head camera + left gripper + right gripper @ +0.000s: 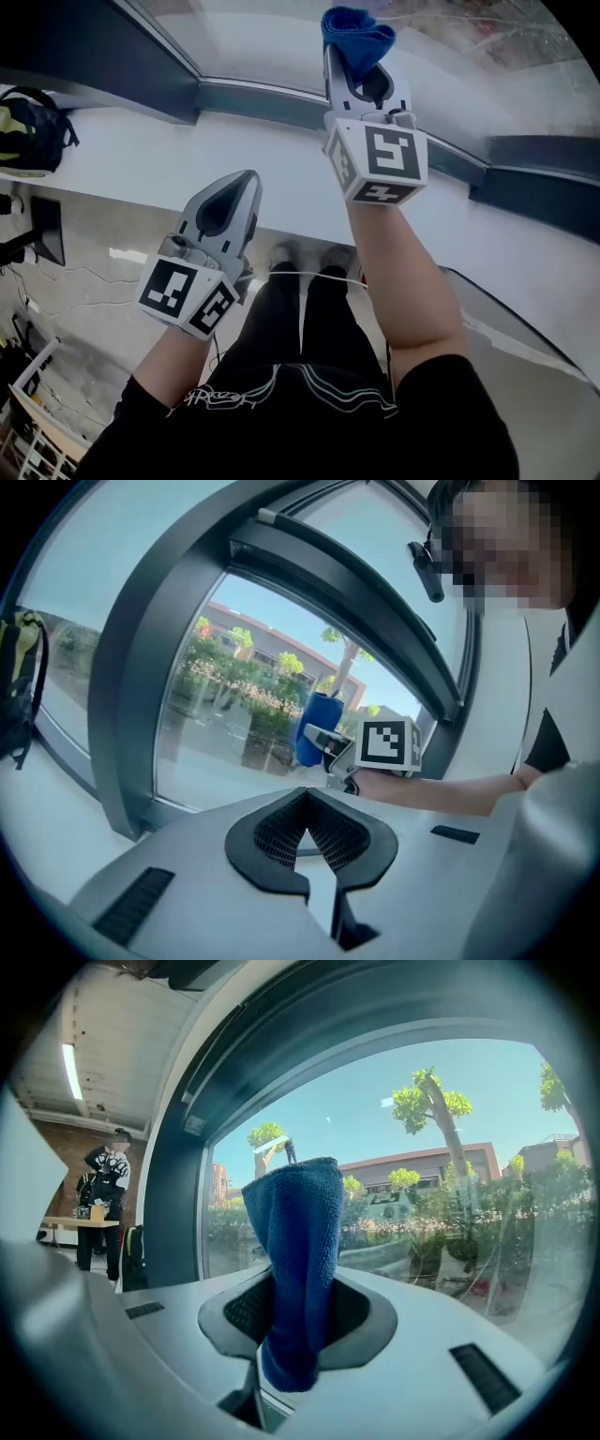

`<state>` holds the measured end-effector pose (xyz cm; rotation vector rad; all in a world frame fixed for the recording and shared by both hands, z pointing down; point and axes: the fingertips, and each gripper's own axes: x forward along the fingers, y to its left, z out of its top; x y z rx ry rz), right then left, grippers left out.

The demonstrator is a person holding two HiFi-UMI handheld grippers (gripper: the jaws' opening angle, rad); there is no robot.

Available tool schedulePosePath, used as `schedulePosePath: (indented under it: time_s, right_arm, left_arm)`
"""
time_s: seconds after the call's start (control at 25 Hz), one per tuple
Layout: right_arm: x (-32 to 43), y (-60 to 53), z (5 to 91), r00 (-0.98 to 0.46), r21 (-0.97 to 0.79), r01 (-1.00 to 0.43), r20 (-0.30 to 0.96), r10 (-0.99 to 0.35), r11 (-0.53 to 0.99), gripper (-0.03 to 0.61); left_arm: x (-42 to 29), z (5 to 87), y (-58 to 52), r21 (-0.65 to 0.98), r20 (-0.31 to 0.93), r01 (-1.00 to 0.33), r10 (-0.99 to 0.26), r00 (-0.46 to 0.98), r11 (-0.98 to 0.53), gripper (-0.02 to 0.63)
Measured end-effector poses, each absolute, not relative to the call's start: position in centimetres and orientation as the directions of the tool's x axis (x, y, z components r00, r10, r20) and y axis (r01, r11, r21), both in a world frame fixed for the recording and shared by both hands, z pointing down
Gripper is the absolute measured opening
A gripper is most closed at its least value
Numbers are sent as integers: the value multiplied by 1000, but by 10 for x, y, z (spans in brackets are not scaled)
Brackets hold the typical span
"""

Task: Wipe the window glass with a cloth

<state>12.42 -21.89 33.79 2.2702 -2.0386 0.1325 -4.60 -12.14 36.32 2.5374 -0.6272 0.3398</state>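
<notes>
The one blue terry cloth (356,33) stood clamped upright between the jaws of the right gripper (359,66), raised before the clear window glass (487,42) just past the dark grey frame (253,94); bare pane spread right and farther. The left gripper (246,180), second of two, hung pinched together and empty near the white sill (141,159)

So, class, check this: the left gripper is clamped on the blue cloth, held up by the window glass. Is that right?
Not quite. It is the right gripper that is clamped on the blue cloth, held up by the window glass. The right gripper view shows the cloth between its jaws; the left gripper holds nothing.
</notes>
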Motion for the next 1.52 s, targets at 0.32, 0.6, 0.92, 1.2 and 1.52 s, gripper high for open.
schedulePosePath:
  time_s: [0.32,0.6,0.92,1.2,1.52]
  right_arm:
    - [202,-154,335,213,-7,-977,112,-971,-215,92]
    - [283,-89,339,320,5,-947,111,-941,-321,94]
    - [379,-15,346,440,20,-897,139,-887,-441,94]
    - [447,45,353,505,21,-862,134,-852,-507,94]
    - [514,102,362,589,-21,-802,137,-796,-597,92]
  left_arm:
    - [26,369,-83,425,352,-395,-253,901,-815,3]
    - [69,371,-47,427,365,-367,-214,906,-826,3]
    - [110,372,-12,421,394,-376,-207,895,-825,4]
    - [157,373,21,409,390,-374,-211,896,-833,3]
    - [201,373,58,390,400,-355,-192,896,-850,3]
